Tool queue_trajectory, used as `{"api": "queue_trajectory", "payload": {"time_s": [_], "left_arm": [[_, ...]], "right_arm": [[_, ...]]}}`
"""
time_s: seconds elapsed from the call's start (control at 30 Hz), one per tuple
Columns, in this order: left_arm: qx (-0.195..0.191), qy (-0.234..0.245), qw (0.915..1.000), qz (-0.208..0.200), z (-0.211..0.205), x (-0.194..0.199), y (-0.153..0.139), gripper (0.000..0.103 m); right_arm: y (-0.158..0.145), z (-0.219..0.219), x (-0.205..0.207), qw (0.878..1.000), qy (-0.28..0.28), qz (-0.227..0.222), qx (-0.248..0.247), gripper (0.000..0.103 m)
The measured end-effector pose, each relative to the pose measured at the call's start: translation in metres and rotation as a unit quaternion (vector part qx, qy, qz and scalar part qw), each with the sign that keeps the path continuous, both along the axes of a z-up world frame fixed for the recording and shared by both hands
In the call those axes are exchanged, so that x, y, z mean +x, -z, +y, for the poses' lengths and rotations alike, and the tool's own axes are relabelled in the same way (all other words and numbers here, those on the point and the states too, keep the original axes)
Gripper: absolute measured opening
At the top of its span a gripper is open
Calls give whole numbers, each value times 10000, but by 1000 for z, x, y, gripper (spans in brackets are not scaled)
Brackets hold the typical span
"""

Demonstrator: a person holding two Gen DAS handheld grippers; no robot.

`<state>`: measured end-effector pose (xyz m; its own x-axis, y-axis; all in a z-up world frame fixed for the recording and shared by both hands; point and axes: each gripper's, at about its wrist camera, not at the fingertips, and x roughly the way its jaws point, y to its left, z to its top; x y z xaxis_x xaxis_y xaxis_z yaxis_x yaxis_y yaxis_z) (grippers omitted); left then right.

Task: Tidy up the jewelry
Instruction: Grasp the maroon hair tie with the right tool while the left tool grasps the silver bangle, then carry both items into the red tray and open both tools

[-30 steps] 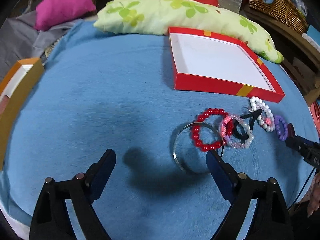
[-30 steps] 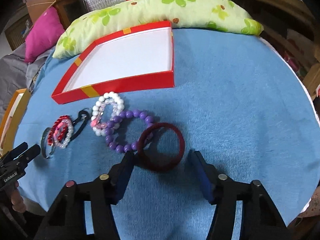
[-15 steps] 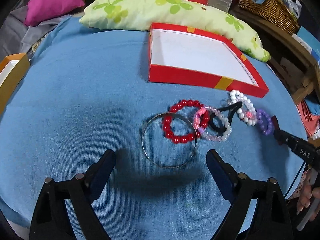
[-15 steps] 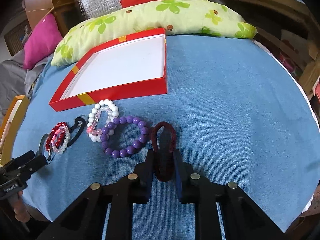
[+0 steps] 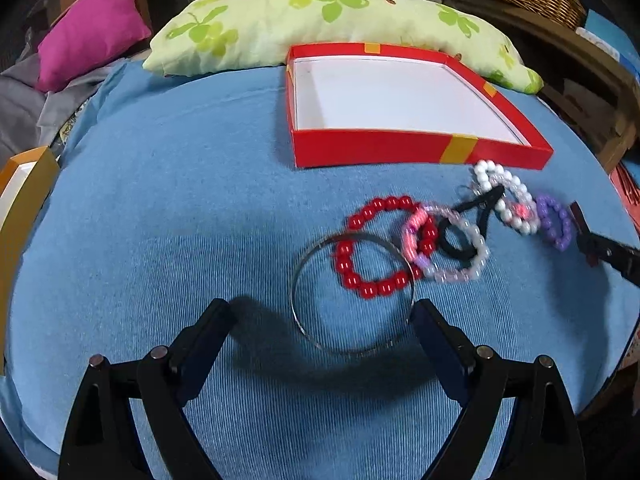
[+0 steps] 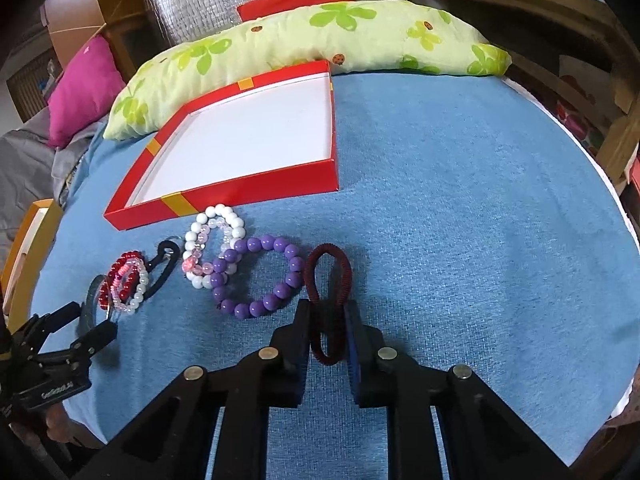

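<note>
A second earlier the right gripper (image 6: 328, 334) had stood with its jaws spread on either side of the dark red elastic band (image 6: 329, 276), which lay as a round loop on the blue cloth (image 6: 460, 220); now the jaws were closing on it, and the band was squeezed between them into a narrow upright oval, its far end sticking out past the fingertips beside the purple bead bracelet (image 6: 258, 278). The band was therefore gripped but seemingly not yet lifted, well short of the red box (image 6: 248, 196), whose white floor held nothing. The left gripper (image 5: 322, 322) had meanwhile kept its jaws wide apart and empty, and its view had swung so that the silver bangle (image 5: 352, 294) lay on the cloth between the fingertips, overlapping the red bead bracelet (image 5: 378, 246). Beyond that lay the pink and clear bead bracelet (image 5: 448, 248), a black hair tie (image 5: 468, 224) and the white bead bracelet (image 5: 504, 196), all in a row before the box. In my judgement the sorting had only begun: the first piece was secured, every other still waited outside, and carrying the band to the box looked like the next step.
</note>
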<state>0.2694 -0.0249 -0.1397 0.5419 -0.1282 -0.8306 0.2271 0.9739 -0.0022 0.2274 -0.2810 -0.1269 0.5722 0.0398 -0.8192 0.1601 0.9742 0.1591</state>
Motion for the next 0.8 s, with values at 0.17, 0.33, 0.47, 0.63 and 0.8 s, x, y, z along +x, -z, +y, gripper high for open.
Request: {"api": "queue_trajectory", "payload": {"time_s": [0.17, 0.33, 0.47, 0.63, 0.8], "left_arm": [[1, 29, 9999, -116, -1, 1, -1, 85], [-83, 122, 9997, -216, 0, -3, -7, 62], [-216, 64, 9994, -264, 6, -5, -14, 62], [-487, 76, 9970, -603, 14, -14, -38, 62], [-581, 48, 9948, -837, 10, 0, -60, 62]], "right_arm": [[-4, 3, -1, 9999, 8, -94, -60, 15], [-16, 4, -5, 9996, -30, -294, 34, 15], [-29, 8, -10, 9980, -182, -573, 209, 15], [-41, 13, -9, 9941, -388, -938, 395, 15], [-46, 14, 13, 9925, -344, -1074, 464, 15]]}}
